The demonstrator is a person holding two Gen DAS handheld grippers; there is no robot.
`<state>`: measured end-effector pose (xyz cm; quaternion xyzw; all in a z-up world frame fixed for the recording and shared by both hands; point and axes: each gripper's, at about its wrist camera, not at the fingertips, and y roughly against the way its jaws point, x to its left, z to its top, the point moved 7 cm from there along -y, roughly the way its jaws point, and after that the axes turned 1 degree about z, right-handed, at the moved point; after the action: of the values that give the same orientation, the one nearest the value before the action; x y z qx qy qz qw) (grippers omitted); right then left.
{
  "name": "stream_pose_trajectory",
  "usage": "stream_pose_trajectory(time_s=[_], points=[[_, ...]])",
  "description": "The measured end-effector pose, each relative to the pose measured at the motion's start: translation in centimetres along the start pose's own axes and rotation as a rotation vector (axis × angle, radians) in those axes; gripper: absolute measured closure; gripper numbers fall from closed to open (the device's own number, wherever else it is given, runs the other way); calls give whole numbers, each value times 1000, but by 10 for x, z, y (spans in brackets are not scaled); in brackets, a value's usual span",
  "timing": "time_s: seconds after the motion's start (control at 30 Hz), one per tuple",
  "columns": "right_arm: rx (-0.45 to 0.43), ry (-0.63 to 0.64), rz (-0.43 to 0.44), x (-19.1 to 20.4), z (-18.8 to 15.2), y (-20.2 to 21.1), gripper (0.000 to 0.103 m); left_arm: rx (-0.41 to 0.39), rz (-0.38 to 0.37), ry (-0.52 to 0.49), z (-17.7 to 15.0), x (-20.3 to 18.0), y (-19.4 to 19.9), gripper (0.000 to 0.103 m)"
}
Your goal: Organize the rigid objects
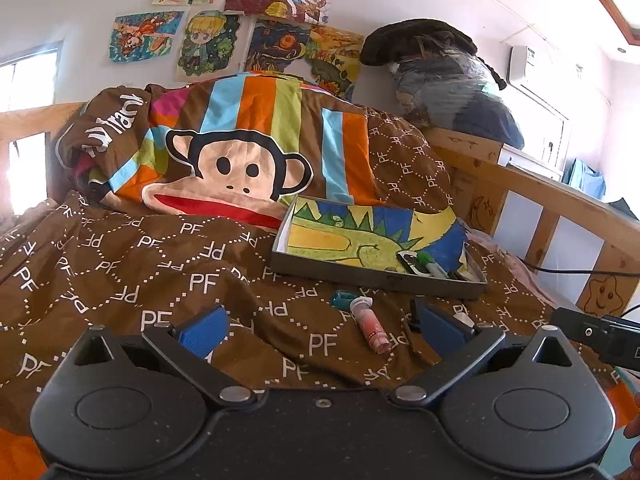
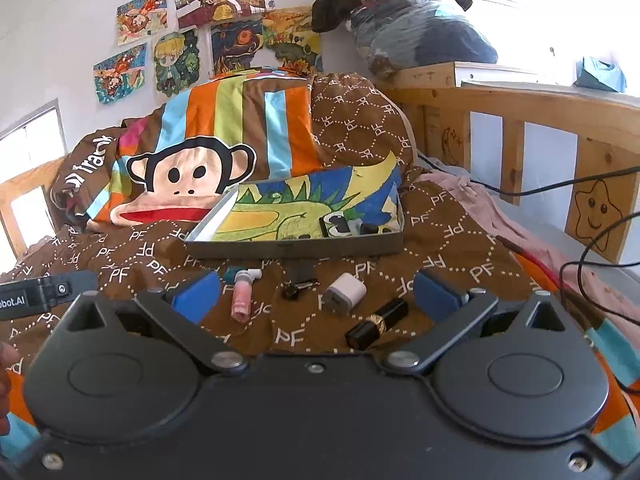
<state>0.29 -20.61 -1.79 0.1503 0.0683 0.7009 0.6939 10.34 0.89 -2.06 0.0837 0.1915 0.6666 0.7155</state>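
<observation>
Both claws – left gripper point(image 1: 320, 332), right gripper point(image 2: 318, 294) – are gaping wide, holding nothing. The lipstick point(image 2: 376, 323) is lying slantwise, near-left to far-right, near the box point(image 2: 296, 249).

Brown bedcover point(image 1: 168, 264): we read "PF" in white, repeated inside dotted diamonds
Folded brown quilt edge point(image 1: 108, 128): we read white lettering "tran", the rest hidden in the fold
Left gripper body point(image 2: 24, 300): we read "obot.AI", its start cut off by the frame edge
</observation>
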Motion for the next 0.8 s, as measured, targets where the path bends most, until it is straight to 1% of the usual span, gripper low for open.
stream_pose_trajectory(time_s=[0.13,0.33,0.47,0.53,0.57,0.8], points=[[16,15,-13,7,-10,5,0,8,4,-4,-5,1,0,1],[66,3,-56,5,-22,-6,0,38,23,2,-15,4,-8,1],[111,-19,-73,-1,-27,-21,0,56,30,-3,-19,5,-12,1],[119,-25,-74,-1,-29,-21,0,53,32,-12,-20,4,-12,1],[122,-26,-75,-6,-26,-30,0,52,31,-14,-19,3,-11,1],[122,-29,-76,-9,-23,-34,0,45,31,-21,-19,2,-9,1]])
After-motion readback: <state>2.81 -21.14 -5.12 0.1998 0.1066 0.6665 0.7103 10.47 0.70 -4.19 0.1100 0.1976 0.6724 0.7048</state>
